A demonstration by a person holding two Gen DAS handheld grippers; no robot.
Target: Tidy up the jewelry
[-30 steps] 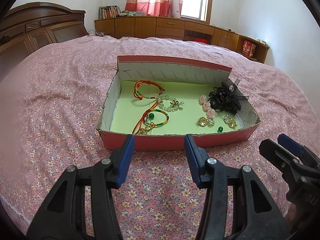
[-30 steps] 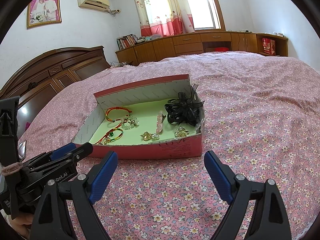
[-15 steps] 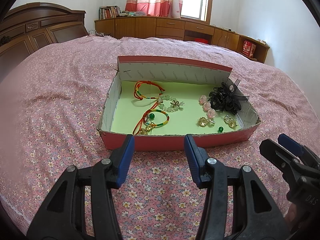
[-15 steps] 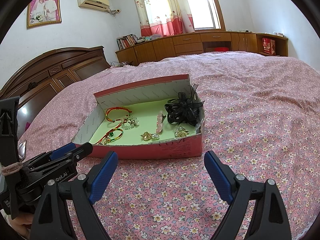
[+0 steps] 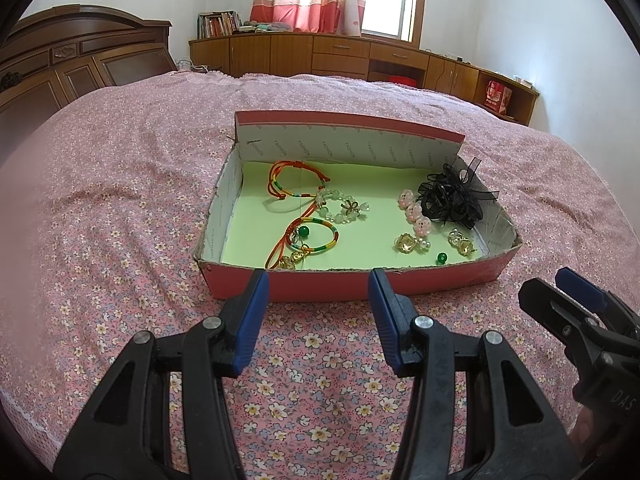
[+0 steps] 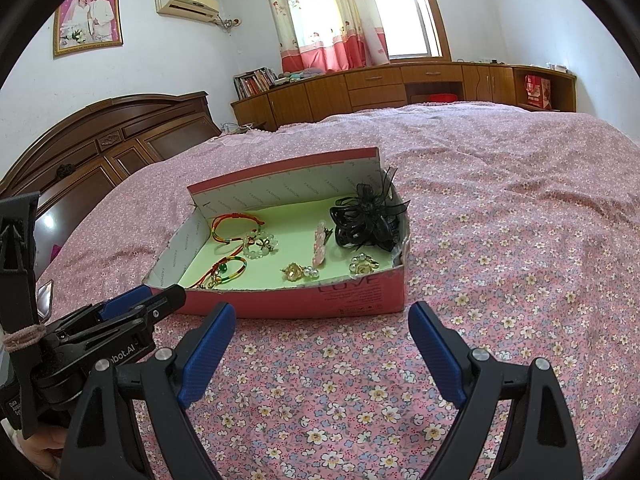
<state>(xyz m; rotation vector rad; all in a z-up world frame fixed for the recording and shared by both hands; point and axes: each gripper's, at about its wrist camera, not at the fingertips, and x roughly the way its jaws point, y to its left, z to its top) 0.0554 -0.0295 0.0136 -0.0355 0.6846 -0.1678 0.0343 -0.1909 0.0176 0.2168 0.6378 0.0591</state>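
A shallow red cardboard box with a pale green floor (image 5: pixel 400 282) sits on the pink floral bedspread (image 5: pixel 100 216), its back flap standing up. Both grippers hang over the bedspread just short of the box's front wall, touching nothing.

The left gripper with blue pads (image 5: pixel 318 280) has its jaws moderately apart and empty; its tips line up with the box's front wall in the left wrist view. The right gripper with blue pads (image 6: pixel 322 316) is spread wider, also empty, with the box's front right corner between its tips in the right wrist view. Each gripper shows at the edge of the other's camera, the right one at (image 5: pixel 560 292) and the left one at (image 6: pixel 160 296).

All the jewelry lies inside the box:
- a red and multicolour cord bracelet (image 5: pixel 294 180) at the back left
- a pale green bead bracelet with a small bow charm (image 5: pixel 342 208) just beside it, touching its cord
- a 2nd multicolour cord bracelet with a green bead (image 5: pixel 312 236) at the front left, its gold charm near the front wall
- a row of 3 pink flower-shaped pieces (image 5: pixel 414 214) right of centre
- a black mesh and ribbon hair ornament (image 5: pixel 452 200) at the back right corner, against the side wall
- 2 gold pearl-trimmed earrings, 1 (image 5: pixel 408 243) in front of the pink pieces and 1 (image 5: pixel 462 242) further right
- a loose small green bead (image 5: pixel 441 257) between them, near the front wall
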